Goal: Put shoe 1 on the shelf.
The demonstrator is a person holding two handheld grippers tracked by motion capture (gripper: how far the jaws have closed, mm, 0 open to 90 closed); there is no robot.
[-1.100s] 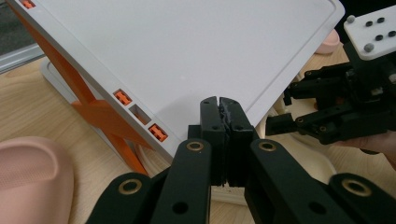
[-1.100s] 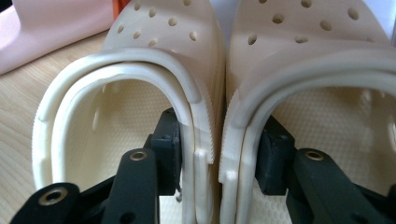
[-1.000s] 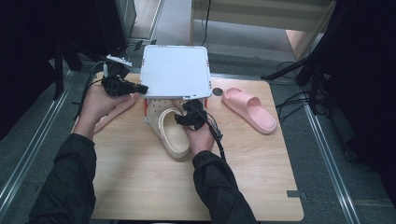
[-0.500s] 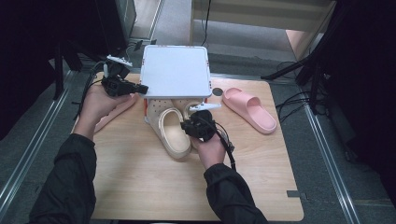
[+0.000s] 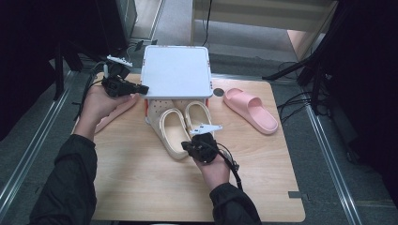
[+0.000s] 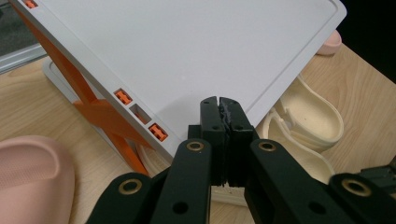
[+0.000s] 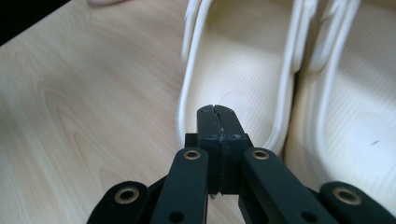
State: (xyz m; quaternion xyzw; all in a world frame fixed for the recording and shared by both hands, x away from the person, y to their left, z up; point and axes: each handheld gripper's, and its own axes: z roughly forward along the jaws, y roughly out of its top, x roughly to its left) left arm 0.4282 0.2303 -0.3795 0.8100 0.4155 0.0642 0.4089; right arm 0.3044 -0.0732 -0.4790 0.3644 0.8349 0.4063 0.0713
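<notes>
The white shelf top (image 5: 176,71) is being pinched at its near-left edge by the left claw (image 6: 218,105), closed on the rim. The right claw (image 7: 217,112), just closed on nothing, is being held at the heel of the left cream clog (image 5: 172,133), half under the shelf on the worktop (image 5: 141,178). The shelf is likely being tipped if pulled; the clog could be nudged askew.

The table (image 5: 141,187) is pale wood-grain laminate, smooth and matt. The cream clogs (image 5: 180,129) and the pink slide (image 5: 251,108) look like soft matt foam. The white shelf (image 5: 176,70) is smooth plastic on glossy orange plastic legs (image 6: 100,114).
</notes>
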